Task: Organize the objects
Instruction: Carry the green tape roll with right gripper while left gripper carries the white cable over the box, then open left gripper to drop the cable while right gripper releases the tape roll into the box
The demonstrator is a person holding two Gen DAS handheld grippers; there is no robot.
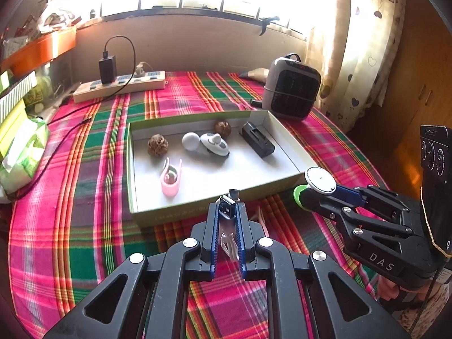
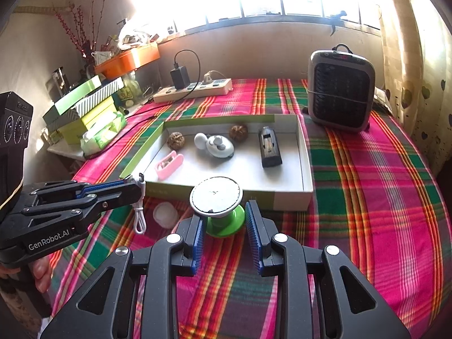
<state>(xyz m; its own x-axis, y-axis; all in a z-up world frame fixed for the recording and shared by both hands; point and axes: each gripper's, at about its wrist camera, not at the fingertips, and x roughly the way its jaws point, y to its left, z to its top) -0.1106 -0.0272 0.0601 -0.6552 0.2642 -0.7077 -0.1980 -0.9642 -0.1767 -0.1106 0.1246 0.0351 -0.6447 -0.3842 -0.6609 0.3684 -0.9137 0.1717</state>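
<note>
A shallow white box with green sides (image 1: 285, 182) (image 2: 306, 152) lies on the plaid cloth. In it are two walnuts (image 1: 157, 145) (image 2: 175, 140), a white round gadget (image 1: 214, 145) (image 2: 219, 147), a pink clip (image 1: 171, 179) (image 2: 169, 163) and a black block (image 1: 258, 139) (image 2: 269, 148). My left gripper (image 1: 226, 212) (image 2: 138, 186) is shut on a short white USB cable (image 1: 227, 207) (image 2: 139, 217), held just before the box's near wall. My right gripper (image 2: 224, 220) (image 1: 313, 192) is shut on a green-and-white round stand (image 2: 217, 200) (image 1: 319, 183) near the box's front edge.
A grey heater (image 1: 292, 87) (image 2: 340, 89) stands behind the box at the right. A power strip with a black charger (image 1: 118, 84) (image 2: 195, 87) lies at the back. Stacked boxes and a tissue pack (image 2: 99, 130) sit left. A small white lid (image 2: 165, 213) lies on the cloth.
</note>
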